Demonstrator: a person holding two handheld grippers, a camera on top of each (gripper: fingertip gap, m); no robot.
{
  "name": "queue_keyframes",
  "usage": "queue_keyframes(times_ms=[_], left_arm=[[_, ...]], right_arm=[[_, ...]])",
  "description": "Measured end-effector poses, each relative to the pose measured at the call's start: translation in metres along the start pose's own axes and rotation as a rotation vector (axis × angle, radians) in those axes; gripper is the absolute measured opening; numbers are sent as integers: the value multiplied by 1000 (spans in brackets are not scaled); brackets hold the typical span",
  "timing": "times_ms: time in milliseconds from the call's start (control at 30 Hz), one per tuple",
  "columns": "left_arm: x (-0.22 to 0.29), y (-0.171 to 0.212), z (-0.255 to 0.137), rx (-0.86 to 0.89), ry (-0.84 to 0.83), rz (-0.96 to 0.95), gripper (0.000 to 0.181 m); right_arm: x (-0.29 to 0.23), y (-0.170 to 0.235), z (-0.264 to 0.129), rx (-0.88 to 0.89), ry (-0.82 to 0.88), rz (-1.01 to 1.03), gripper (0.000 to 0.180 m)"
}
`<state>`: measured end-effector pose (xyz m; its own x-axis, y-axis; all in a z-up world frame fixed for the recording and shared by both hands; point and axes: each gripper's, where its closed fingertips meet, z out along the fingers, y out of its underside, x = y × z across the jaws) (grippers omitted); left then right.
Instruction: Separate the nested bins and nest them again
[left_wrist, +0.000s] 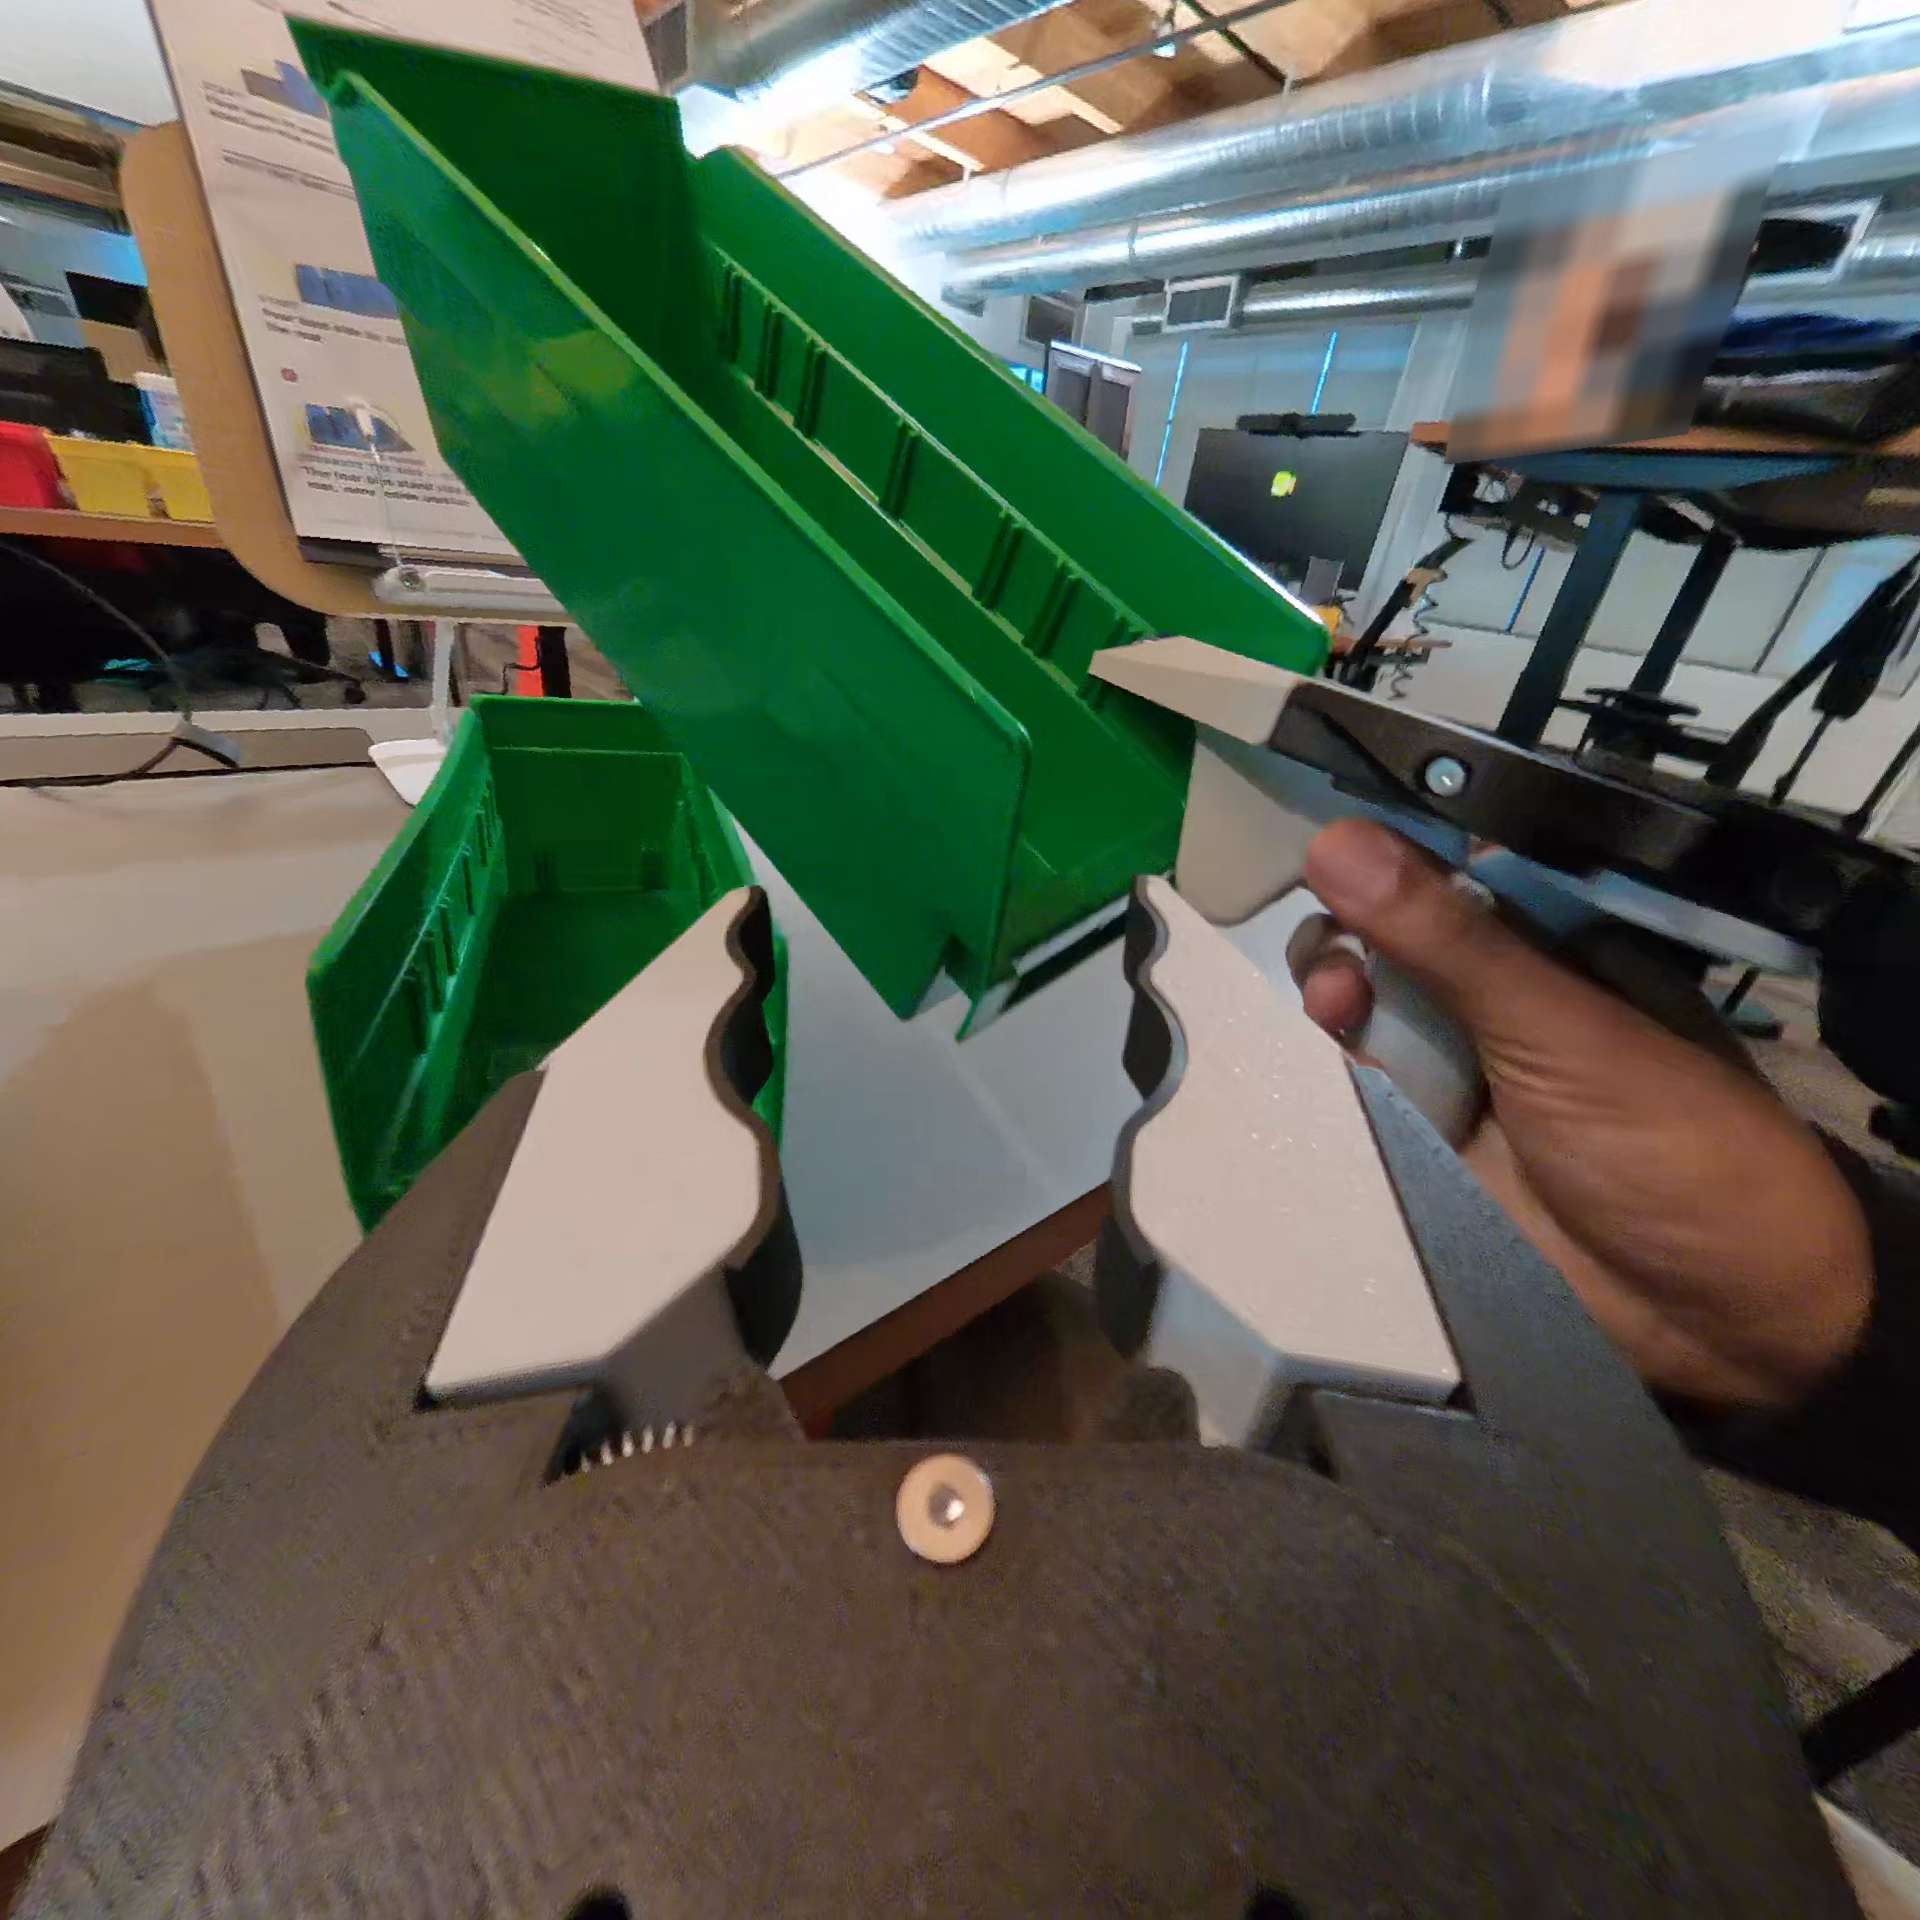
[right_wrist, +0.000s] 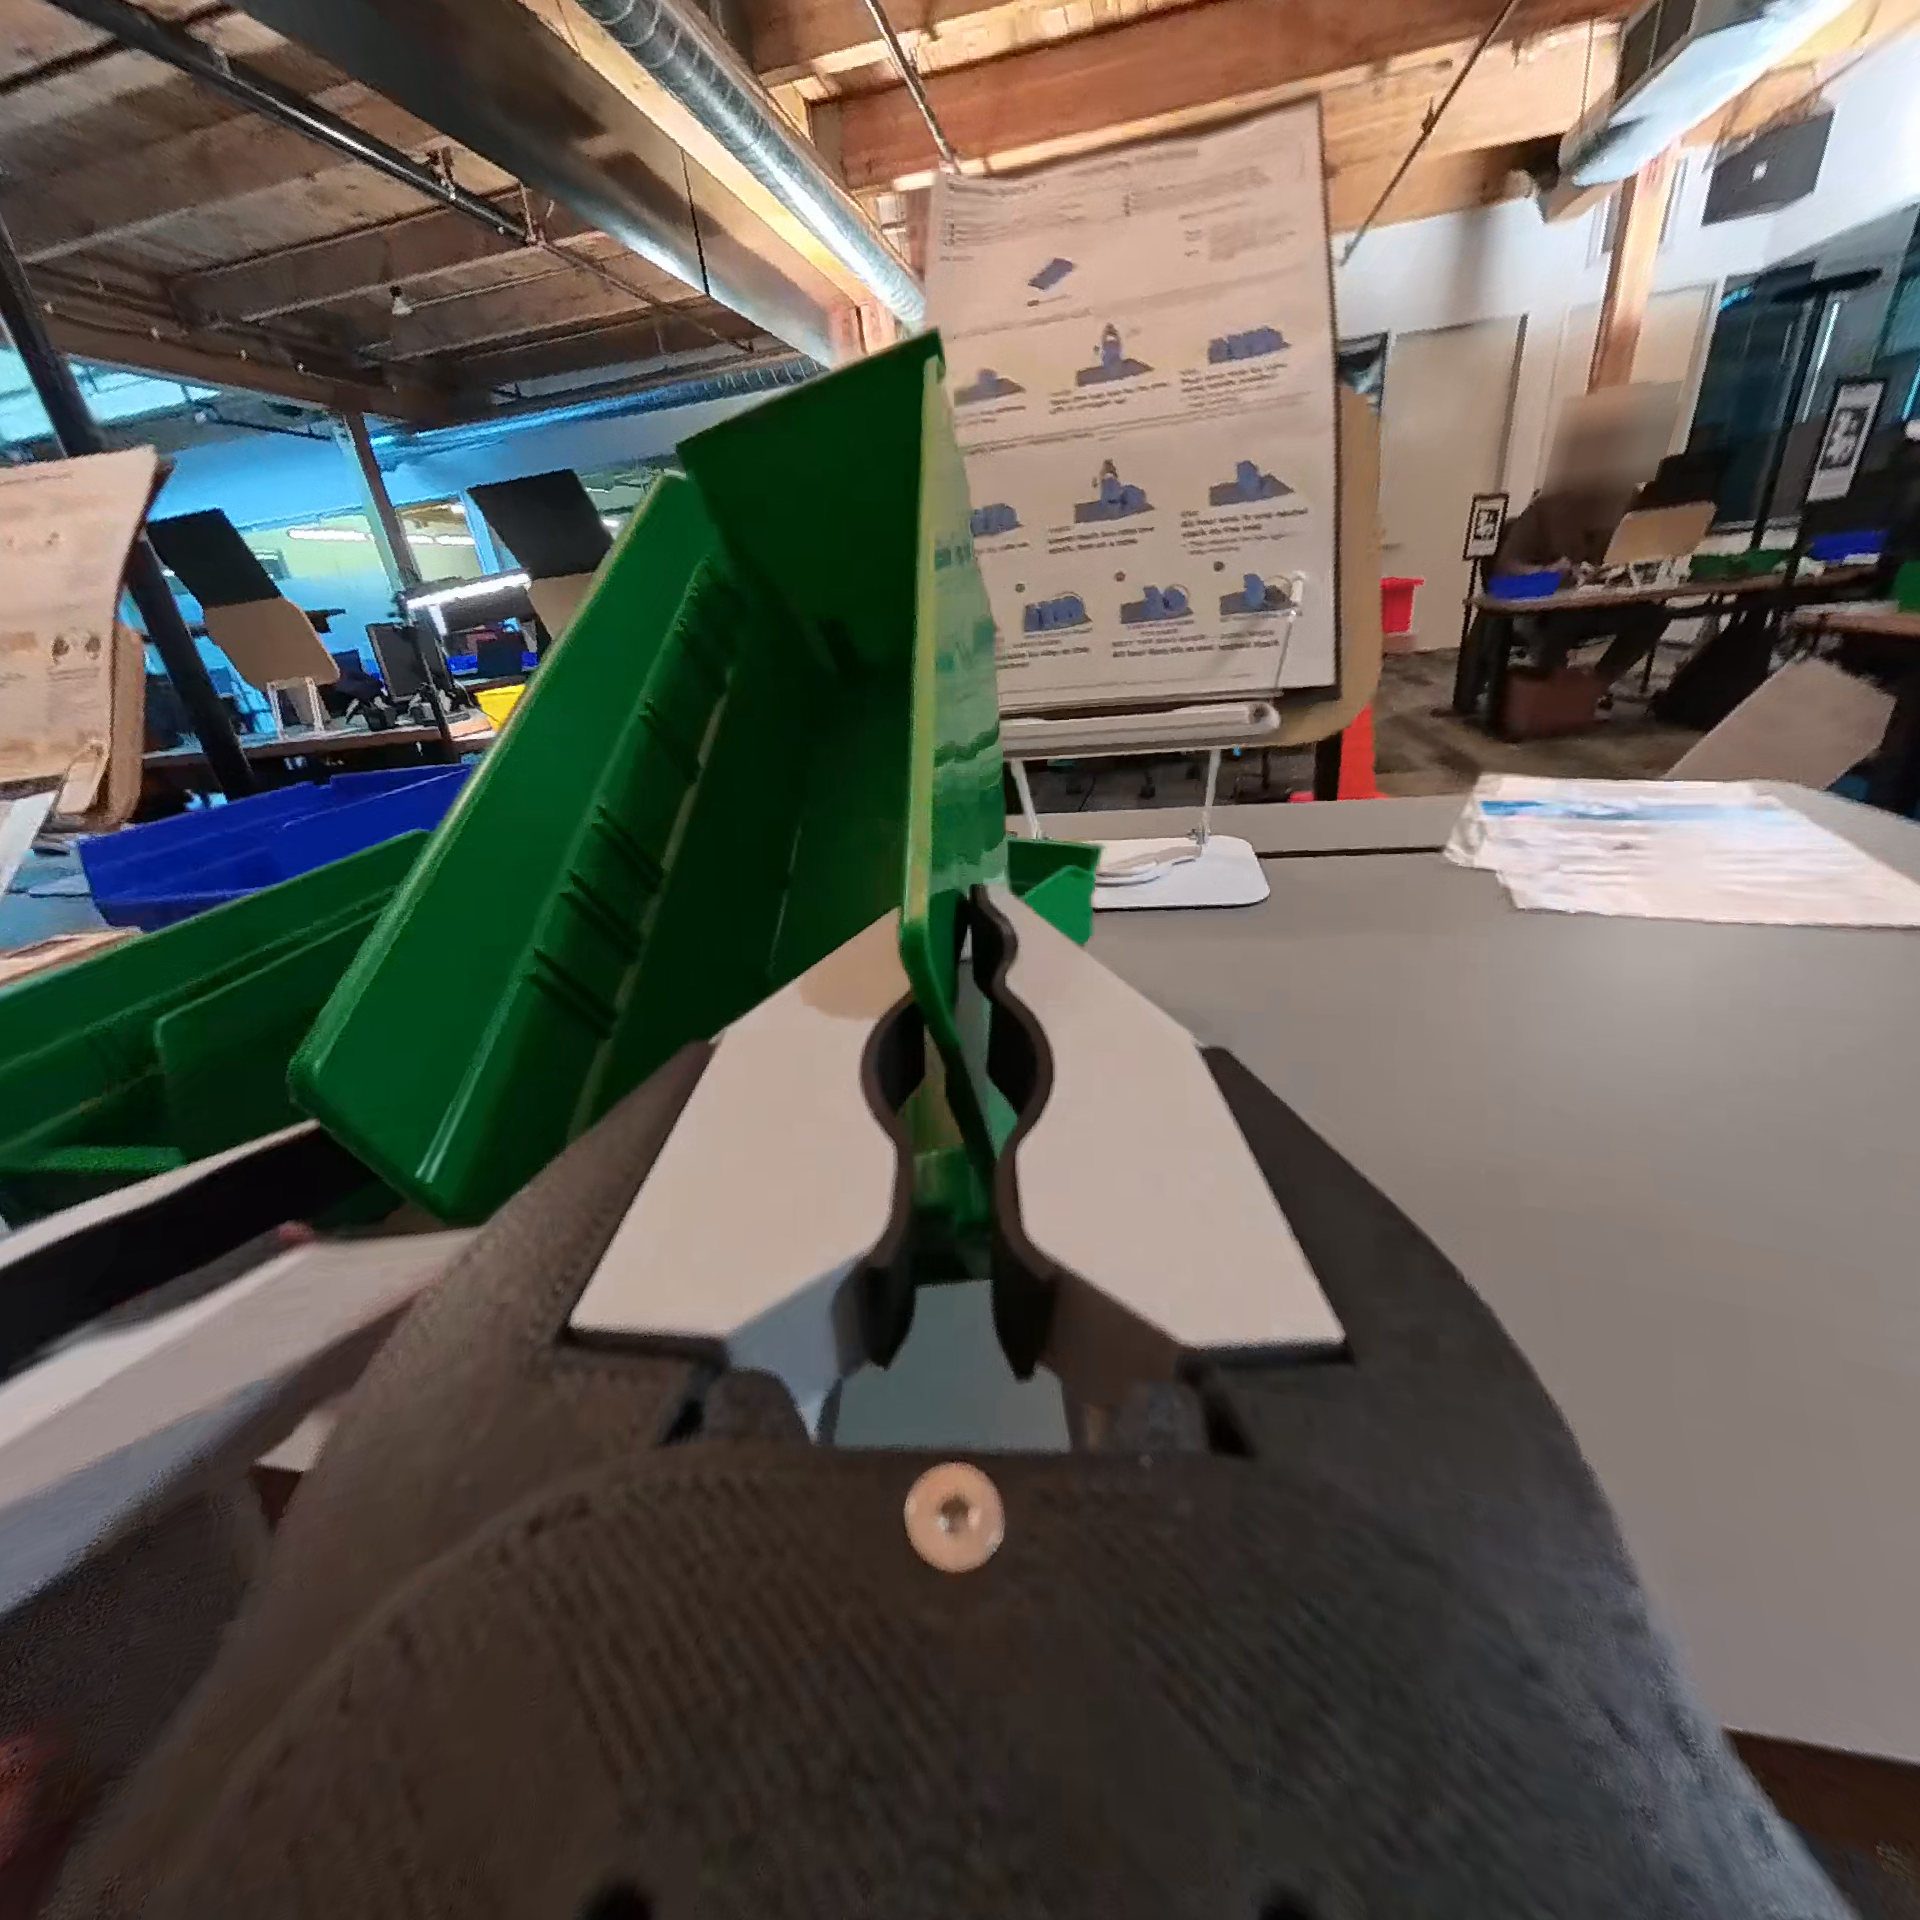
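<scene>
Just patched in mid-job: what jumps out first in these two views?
The long green bin, held tilted high in the air, dominates both views; the right tool is clamped on its end wall. Below it, a second green bin rests on the grey table, beside the open, empty left tool.

Lying flat and grey, a table (right_wrist: 1507, 1195) with a brown front edge. Resting on it at ten o'clock in the left wrist view, a green bin (left_wrist: 499, 935), open side up. Sitting at twelve o'clock in the right wrist view, a white stand base (right_wrist: 1184, 868); spreading at two o'clock, white printed sheets (right_wrist: 1683, 852).
</scene>
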<state>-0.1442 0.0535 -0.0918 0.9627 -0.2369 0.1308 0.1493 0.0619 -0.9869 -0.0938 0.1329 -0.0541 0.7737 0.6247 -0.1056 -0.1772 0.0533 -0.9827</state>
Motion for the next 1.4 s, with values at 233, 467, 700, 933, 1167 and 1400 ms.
queue_keyframes(times_ms=[233,467,700,933,1167,1400], left_arm=[[-10,-11,-8,43,52,-99,36],[-46,-34,-18,111,-108,-120,3],[-67,-58,-27,158,-156,-37,1],[-135,-114,-60,296,-321,-17,1],[-237,-140,-115,258,-588,52,0],[-274,-103,-119,95,-643,60,1]], right_arm=[[-44,-13,-18,92,-80,-108,5],[-90,-29,-42,249,-307,-219,32],[-110,-19,-47,190,-420,-140,44],[-114,-4,-52,197,-456,-176,37],[-96,39,-26,35,-441,-189,31],[-88,55,-17,-41,-435,-168,28]])
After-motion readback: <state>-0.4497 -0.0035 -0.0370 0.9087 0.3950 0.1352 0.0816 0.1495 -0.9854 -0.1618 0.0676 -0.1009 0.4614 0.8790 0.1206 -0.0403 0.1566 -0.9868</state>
